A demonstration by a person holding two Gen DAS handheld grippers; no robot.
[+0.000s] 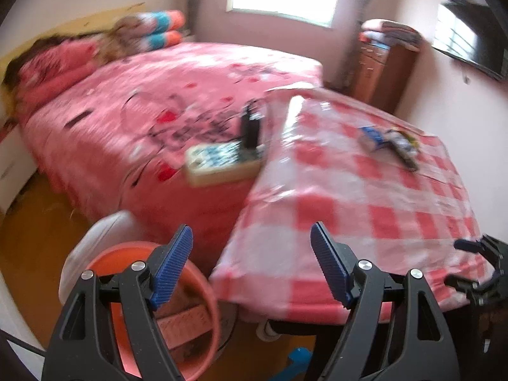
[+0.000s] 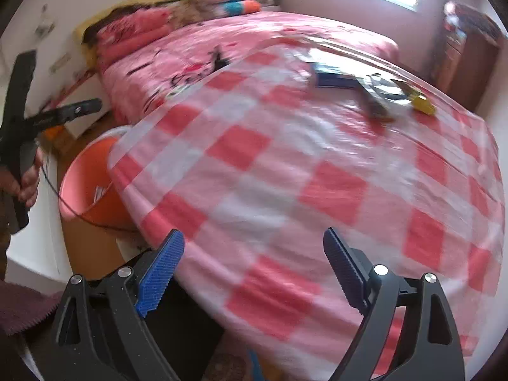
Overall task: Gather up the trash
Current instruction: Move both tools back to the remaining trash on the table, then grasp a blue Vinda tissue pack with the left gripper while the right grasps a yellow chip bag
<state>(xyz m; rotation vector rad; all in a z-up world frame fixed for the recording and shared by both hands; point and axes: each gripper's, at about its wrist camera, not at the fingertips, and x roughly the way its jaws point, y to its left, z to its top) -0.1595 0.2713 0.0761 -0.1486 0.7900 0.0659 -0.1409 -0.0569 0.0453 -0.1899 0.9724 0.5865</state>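
Note:
Trash lies at the far end of a table under a red-and-white checked cloth [image 2: 285, 165]: a blue pack [image 2: 333, 77], a dark wrapper [image 2: 374, 101] and a yellow piece [image 2: 420, 103]. In the left wrist view the same blue pack [image 1: 371, 136] and wrappers [image 1: 401, 144] show blurred. An orange bin [image 1: 127, 260] stands on the floor by the table's near left corner, with some paper in it. My left gripper [image 1: 252, 263] hangs open over the bin's rim and the table corner. My right gripper [image 2: 254, 270] is open above the table's near edge. Neither holds anything.
A bed with a pink cover [image 1: 133, 104] runs along the table's left side, with a flat box [image 1: 219, 165] and a black object [image 1: 250, 127] on it. A wooden cabinet [image 1: 381, 70] stands in the far corner. A hand [image 2: 28, 181] grips the left gripper's handle.

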